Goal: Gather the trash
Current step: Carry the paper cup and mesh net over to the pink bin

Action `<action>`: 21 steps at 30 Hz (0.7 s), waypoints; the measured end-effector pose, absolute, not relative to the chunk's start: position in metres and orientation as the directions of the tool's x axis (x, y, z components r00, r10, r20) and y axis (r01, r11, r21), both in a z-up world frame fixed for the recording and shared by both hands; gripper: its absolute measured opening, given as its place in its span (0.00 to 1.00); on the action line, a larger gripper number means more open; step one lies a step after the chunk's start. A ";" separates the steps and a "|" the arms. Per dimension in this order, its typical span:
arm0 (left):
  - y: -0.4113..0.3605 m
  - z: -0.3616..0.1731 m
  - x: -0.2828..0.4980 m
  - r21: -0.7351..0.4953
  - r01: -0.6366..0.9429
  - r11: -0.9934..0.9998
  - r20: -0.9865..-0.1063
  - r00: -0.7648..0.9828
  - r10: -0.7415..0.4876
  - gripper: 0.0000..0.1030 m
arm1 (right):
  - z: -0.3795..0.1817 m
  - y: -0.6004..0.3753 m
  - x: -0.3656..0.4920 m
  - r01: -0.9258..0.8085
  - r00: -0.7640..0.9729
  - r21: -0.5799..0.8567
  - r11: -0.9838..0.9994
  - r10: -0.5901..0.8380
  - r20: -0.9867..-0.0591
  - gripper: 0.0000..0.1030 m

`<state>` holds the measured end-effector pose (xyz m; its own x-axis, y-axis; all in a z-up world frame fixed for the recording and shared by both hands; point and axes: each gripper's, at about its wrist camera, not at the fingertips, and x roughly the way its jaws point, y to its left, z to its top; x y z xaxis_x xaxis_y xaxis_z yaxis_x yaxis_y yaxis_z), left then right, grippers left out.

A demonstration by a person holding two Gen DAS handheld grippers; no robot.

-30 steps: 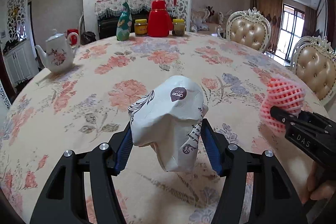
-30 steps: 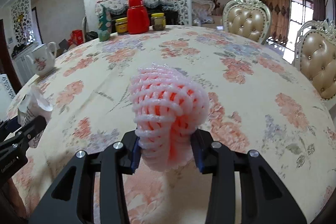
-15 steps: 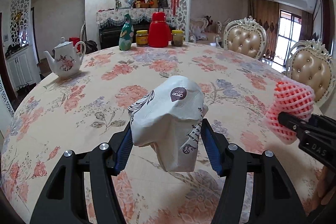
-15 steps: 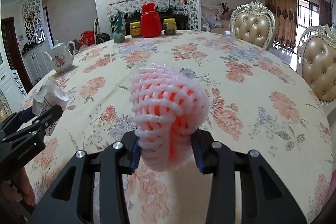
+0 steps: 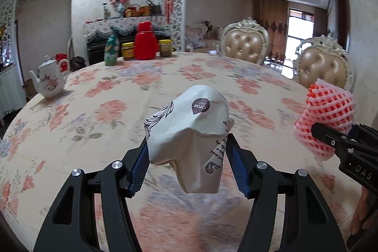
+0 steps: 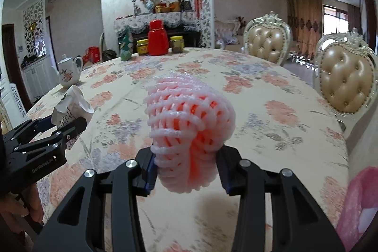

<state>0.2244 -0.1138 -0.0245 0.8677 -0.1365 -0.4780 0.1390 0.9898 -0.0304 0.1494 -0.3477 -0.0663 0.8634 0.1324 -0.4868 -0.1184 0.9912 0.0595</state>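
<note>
My left gripper (image 5: 187, 164) is shut on a crumpled white paper cup (image 5: 189, 134) with a dark round logo, held above the floral tablecloth (image 5: 118, 110). The cup also shows in the right wrist view (image 6: 70, 108), at the left. My right gripper (image 6: 187, 169) is shut on a pink foam fruit net (image 6: 189, 129), held above the table. The net also shows in the left wrist view (image 5: 327, 115), at the right edge.
At the table's far side stand a red thermos (image 5: 145, 41), two jars (image 5: 127, 51), a green bottle (image 5: 111, 49) and a white teapot (image 5: 49, 82). Padded chairs (image 5: 245, 41) stand at the right. A pink object (image 6: 359, 202) shows at the lower right.
Both grippers have risen and pulled back from the table with their loads still held. More of the room shows above the table in both views.
</note>
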 end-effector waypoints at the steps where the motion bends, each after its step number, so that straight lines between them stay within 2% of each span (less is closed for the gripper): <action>1: -0.118 -0.025 0.223 -0.029 0.149 0.988 -0.476 0.868 -0.145 0.57 | -0.066 -0.358 0.144 -0.105 0.867 0.075 0.992 0.128 -0.482 0.40; 21: -0.267 -0.026 0.190 -0.004 0.480 0.877 -0.467 0.775 -0.426 0.57 | -0.081 -0.480 0.057 0.126 0.876 0.080 0.989 -0.073 -0.476 0.42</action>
